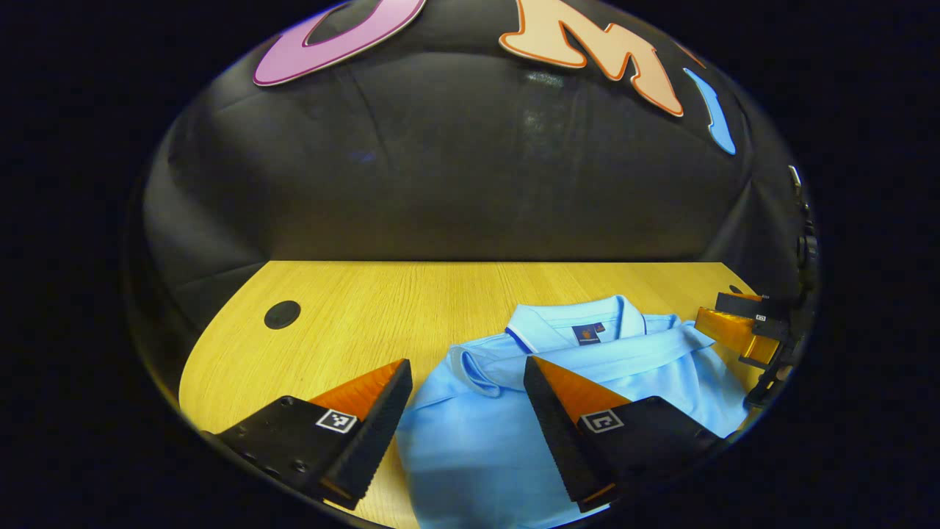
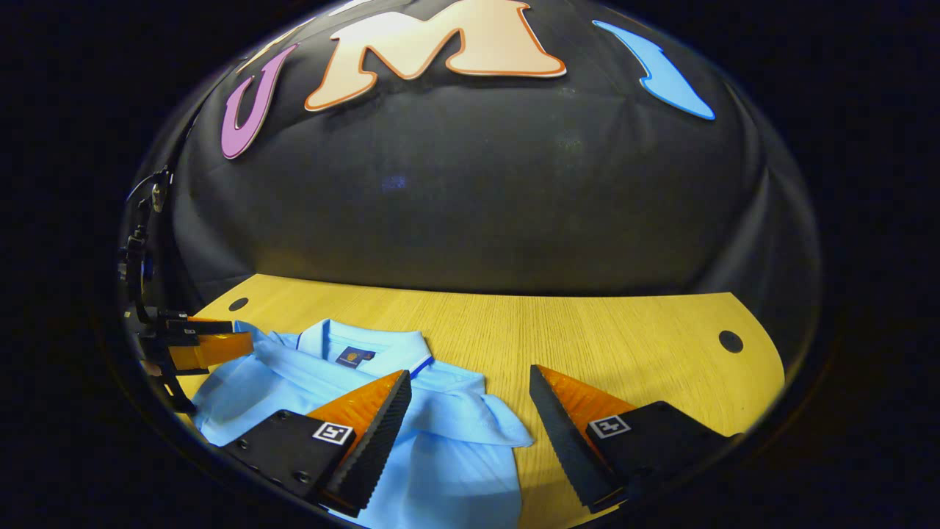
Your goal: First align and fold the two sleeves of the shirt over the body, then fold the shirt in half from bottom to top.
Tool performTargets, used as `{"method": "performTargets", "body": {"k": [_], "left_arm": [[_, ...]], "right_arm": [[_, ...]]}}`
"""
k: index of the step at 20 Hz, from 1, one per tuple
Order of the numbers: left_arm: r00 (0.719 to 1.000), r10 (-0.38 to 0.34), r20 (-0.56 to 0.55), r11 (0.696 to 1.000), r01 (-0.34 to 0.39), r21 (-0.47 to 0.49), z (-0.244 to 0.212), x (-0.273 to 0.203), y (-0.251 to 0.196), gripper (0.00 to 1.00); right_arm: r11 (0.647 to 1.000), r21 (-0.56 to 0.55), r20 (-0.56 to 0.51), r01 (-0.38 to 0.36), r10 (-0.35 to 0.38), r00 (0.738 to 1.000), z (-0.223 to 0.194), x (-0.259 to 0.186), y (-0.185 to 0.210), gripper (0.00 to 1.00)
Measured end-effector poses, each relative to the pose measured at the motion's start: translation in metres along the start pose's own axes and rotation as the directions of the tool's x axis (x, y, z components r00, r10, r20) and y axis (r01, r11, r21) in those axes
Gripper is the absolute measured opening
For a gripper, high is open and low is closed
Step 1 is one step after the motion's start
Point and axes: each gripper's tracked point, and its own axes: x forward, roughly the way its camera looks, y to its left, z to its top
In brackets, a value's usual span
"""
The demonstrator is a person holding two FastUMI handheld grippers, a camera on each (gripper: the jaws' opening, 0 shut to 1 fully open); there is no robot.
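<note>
A light blue polo shirt (image 1: pixel 477 441) lies on the wooden table (image 1: pixel 382 308), collar (image 1: pixel 565 323) toward the far wall, both sleeves lying across the chest. My left gripper (image 1: pixel 467 371) hovers open over the shirt's left edge, nothing between its fingers. In the right gripper view the same shirt (image 2: pixel 455 455) lies at lower left, its collar (image 2: pixel 360 345) behind. My right gripper (image 2: pixel 470 378) stands open above the shirt's right edge, over the folded sleeve (image 2: pixel 477 419). Each gripper shows far off in the other's view: the right gripper (image 1: pixel 749 327), the left gripper (image 2: pixel 198 345).
The table has a round black cable hole near each far corner (image 1: pixel 282 314) (image 2: pixel 731 341). Bare wood lies beyond the collar up to the black cloth wall (image 1: pixel 470 184). The table's curved edges run close on both sides.
</note>
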Motion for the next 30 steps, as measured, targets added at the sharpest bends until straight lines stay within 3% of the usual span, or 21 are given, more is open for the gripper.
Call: {"method": "performTargets", "body": {"k": [7, 10, 13, 20, 24, 30], "left_arm": [[0.992, -0.111, 0.056, 0.994, 0.112, -0.002, 0.002, -0.082, -0.031, 0.94], [0.983, -0.149, 0.103, 0.989, 0.149, 0.011, 0.0, -0.126, -0.044, 0.94], [0.977, -0.169, 0.132, 0.985, 0.164, 0.047, -0.013, -0.164, -0.051, 0.94], [0.962, -0.182, 0.203, 0.982, 0.168, 0.084, -0.05, -0.232, -0.059, 0.94], [0.956, -0.189, 0.226, 0.981, 0.172, 0.091, -0.069, -0.252, -0.066, 0.94], [0.946, -0.21, 0.246, 0.977, 0.19, 0.1, -0.082, -0.264, -0.081, 0.94]], "right_arm": [[0.998, -0.063, 0.093, -0.024, 0.03, 0.995, 0.02, -0.083, 0.001, 1.0], [0.994, -0.084, 0.107, -0.071, 0.08, 0.991, 0.012, -0.128, 0.017, 0.99], [0.987, -0.067, 0.125, -0.143, 0.15, 0.981, 0.002, -0.17, 0.039, 1.0], [0.969, -0.109, 0.224, -0.22, 0.24, 0.945, -0.017, -0.249, 0.072, 1.0], [0.962, -0.103, 0.246, -0.255, 0.273, 0.93, -0.036, -0.276, 0.083, 1.0], [0.967, -0.1, 0.263, -0.235, 0.253, 0.931, -0.052, -0.281, 0.075, 1.0]]}}
